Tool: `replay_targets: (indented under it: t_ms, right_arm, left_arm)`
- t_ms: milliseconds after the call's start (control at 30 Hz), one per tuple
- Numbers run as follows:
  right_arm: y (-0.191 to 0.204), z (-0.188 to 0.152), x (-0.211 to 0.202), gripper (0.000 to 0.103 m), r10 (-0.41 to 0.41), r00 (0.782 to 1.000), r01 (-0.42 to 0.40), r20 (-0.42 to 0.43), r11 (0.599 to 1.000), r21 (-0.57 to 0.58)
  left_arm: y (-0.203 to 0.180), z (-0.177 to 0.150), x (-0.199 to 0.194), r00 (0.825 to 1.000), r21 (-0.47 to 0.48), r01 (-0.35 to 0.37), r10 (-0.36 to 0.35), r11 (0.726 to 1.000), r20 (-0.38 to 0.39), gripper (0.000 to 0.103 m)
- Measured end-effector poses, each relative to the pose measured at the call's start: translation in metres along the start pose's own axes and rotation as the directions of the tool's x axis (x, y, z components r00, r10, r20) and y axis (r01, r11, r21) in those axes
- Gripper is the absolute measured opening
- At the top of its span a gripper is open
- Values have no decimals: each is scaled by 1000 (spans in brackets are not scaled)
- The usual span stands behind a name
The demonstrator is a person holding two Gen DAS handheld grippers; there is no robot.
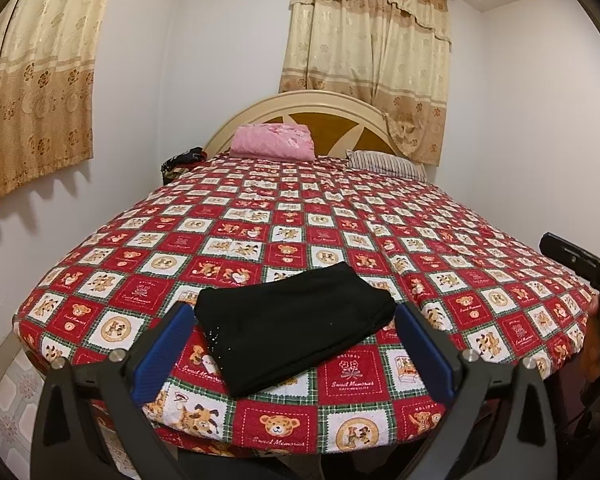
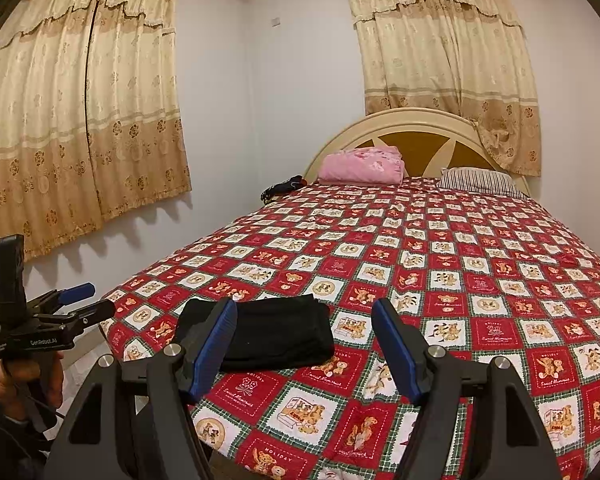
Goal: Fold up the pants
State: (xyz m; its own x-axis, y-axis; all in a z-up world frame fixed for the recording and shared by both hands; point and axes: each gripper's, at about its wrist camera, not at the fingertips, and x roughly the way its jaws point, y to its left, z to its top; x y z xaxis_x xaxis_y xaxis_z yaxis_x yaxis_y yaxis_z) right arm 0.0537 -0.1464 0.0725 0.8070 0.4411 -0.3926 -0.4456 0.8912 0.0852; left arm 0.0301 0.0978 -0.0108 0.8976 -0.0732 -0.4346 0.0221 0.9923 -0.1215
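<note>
Right wrist: right tool (image 2: 304, 344) spread wide, empty.

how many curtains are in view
2: one curtain hangs on the side wall to the left of the bed, the other behind the headboard. More may hang out of view.

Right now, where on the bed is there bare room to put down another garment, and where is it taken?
Free: the wide middle of the bedspread, from the folded black pants up to the pink blanket and striped pillow, and the whole right side. Taken: the near-left foot corner under the pants, and the headboard end. Both grippers, left and right, hang open over the near edge.
</note>
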Motion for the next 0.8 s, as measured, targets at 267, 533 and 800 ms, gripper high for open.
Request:
replay_targets:
  t_ms: [267, 533, 800]
  right_arm:
    - [2, 0, -2, 71, 7, 1000, -7, -1, 1000, -8]
    - [1, 0, -1, 71, 8, 1000, -8, -4, 1000, -12]
    - [1, -4, 0, 71, 11, 1000, -11, -12, 1000, -21]
  left_arm:
    - [-3, 1, 1, 1000, 9, 2, -2, 1000, -7, 103]
    - [-4, 4, 0, 999, -4, -33, 33, 999, 14, 103]
    - [-1, 1, 5, 999, -16, -31, 31, 999, -11, 103]
